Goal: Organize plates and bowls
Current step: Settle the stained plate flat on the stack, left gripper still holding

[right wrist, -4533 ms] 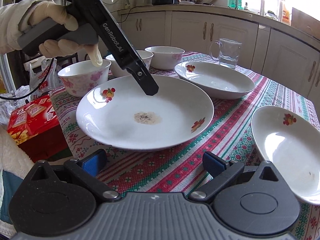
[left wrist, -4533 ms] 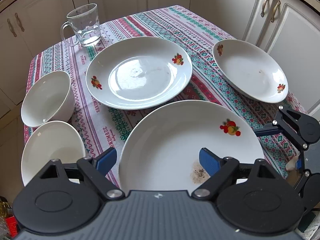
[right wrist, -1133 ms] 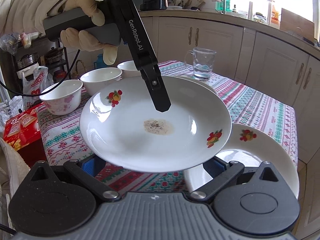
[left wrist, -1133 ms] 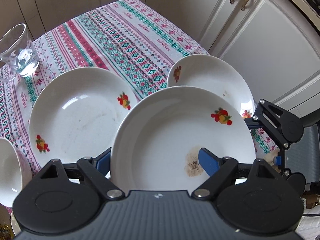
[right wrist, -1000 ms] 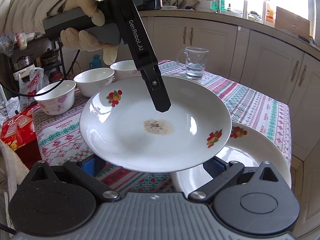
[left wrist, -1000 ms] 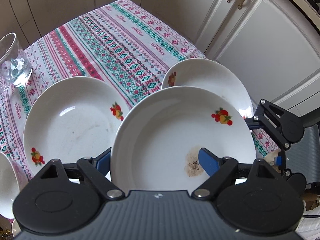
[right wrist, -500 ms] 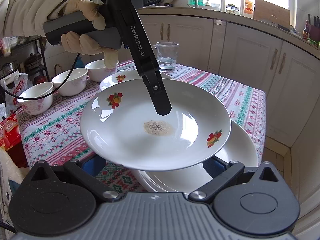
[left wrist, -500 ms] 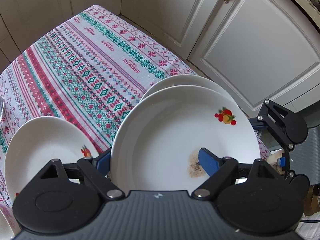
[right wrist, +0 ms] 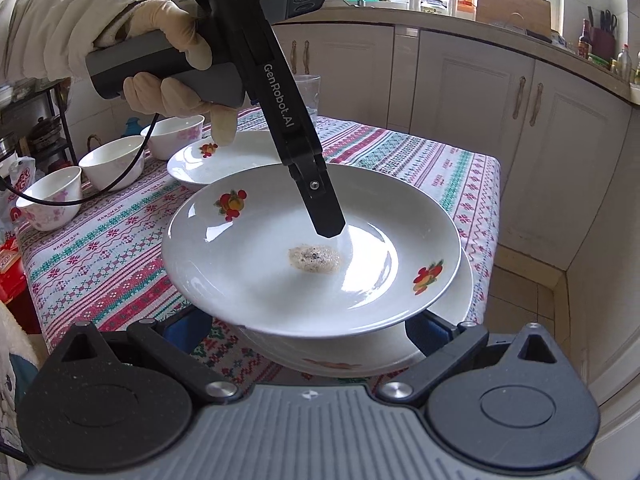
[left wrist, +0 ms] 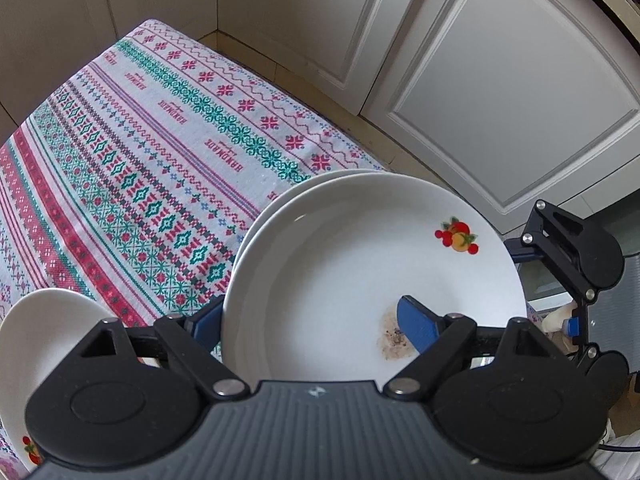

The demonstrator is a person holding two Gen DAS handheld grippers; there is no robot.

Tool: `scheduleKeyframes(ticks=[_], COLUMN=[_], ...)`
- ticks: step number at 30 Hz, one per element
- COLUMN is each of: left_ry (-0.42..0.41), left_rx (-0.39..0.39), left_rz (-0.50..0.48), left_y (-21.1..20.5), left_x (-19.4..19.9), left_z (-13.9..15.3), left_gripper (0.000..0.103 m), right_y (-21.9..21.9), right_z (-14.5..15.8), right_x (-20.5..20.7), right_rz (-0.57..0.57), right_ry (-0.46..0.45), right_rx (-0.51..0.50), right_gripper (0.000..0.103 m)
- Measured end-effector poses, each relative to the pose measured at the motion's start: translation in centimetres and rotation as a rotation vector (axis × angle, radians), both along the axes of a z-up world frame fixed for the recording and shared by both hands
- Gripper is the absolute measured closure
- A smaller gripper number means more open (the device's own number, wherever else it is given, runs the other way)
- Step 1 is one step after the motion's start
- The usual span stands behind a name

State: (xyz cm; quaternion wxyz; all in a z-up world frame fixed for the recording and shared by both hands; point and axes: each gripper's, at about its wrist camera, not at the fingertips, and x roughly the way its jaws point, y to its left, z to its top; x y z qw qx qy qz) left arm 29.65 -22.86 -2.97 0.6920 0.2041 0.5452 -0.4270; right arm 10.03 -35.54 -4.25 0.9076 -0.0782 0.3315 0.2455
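A white plate with fruit decals and a brown stain [left wrist: 352, 280] [right wrist: 280, 248] is held by both grippers. My left gripper [left wrist: 308, 320] [right wrist: 320, 208] is shut on its rim, one finger over the stain and one under the plate. My right gripper [right wrist: 308, 332] grips the opposite rim from below. The plate hangs tilted just above a second white plate [right wrist: 360, 356] [left wrist: 304, 188] that lies at the table's corner. A third plate [right wrist: 224, 160] [left wrist: 36, 344] lies further in on the table.
Three white bowls [right wrist: 52, 196] [right wrist: 114, 160] [right wrist: 176, 132] stand along the far left of the patterned tablecloth [left wrist: 140, 152]. A glass mug [right wrist: 310, 88] stands behind the left gripper. White cabinets [left wrist: 500, 80] are close beyond the table's corner.
Both grippers carried the stained plate off the table centre toward the corner. It now hovers right over the corner plate, lower and closer than half a second ago.
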Motion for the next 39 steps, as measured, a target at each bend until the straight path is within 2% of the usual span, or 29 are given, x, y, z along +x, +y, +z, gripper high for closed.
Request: scheduleKeyframes(ticks=[17, 29, 34, 39], left_ry=[-0.058, -0.055, -0.056, -0.058], left_rx=[0.015, 0.032, 0.052, 0.056], left_rz=[-0.039, 0.009, 0.002, -0.001], left_y=[-0.9, -0.1, -0.5, -0.7], left_x=[-0.5, -0.3, 0.0, 0.3], left_z=[-0.6, -0.1, -0.5, -0.8], left_gripper=[0.015, 0.015, 0.015, 0.015], right_y=[-0.2, 0.3, -0.1, -0.2], right_z=[-0.1, -0.6, -0.9, -0.8], right_x=[-0.5, 0.9, 1.7, 1.8], right_rz=[-0.02, 0.016, 0.003, -0.013], right_ry=[-0.01, 0.033, 0.079, 0.085], right_rx=[-0.008, 0.058, 0.096, 0.099], right_gripper=[0.0, 0.0, 0.0, 0.0])
